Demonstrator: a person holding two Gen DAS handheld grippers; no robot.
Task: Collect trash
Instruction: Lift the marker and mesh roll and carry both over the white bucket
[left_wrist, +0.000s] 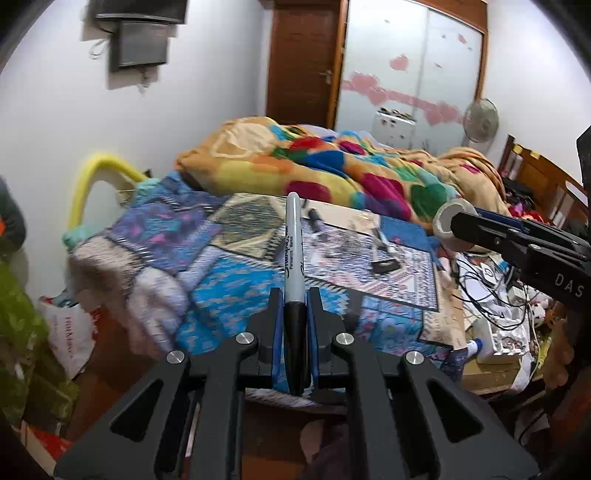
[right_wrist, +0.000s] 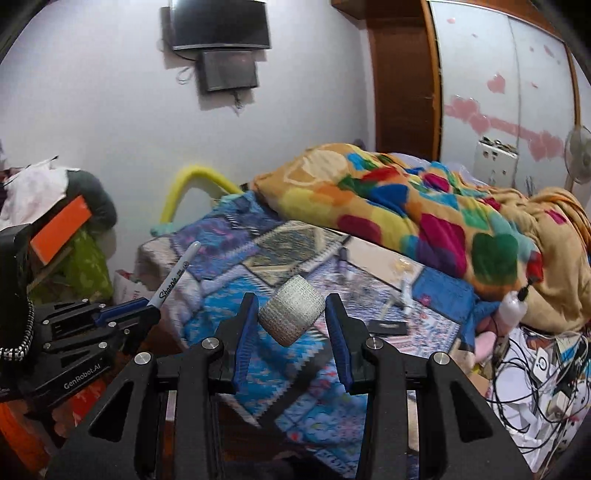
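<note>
The left hand-held gripper (left_wrist: 294, 314) was clenched on a Sharpie marker (left_wrist: 293, 254), its blue pads pressed against the black cap end while the grey barrel stood up and away from the fingers, with the printed name readable along its side. From the right wrist view the same left hand-held gripper (right_wrist: 147, 310) appeared at the left edge, the marker (right_wrist: 177, 275) slanting up and to the right out of its tips.

The right hand-held gripper (right_wrist: 291, 321) grasped a roll of tape (right_wrist: 291, 314), a pale, textured cylinder held between the two blue pads, tilted slightly. In the left wrist view the right hand-held gripper (left_wrist: 458, 221) reached in from the right, and the roll of tape (left_wrist: 448, 221) showed its hollow core end toward the camera.

Both held items hung above the bed (left_wrist: 229, 295), which was covered with a blue patterned quilt (right_wrist: 229, 317). A patterned board (left_wrist: 369, 258) lay flat on the quilt with a few small items scattered on it, too blurred to name. Behind it a bright multicoloured blanket (left_wrist: 332, 166) was heaped across the bed. A tangle of cables (right_wrist: 535, 369) and papers lay to the right of the bed. A dark screen (right_wrist: 229, 70) hung on the white wall, beside a wooden door (left_wrist: 303, 62).
</note>
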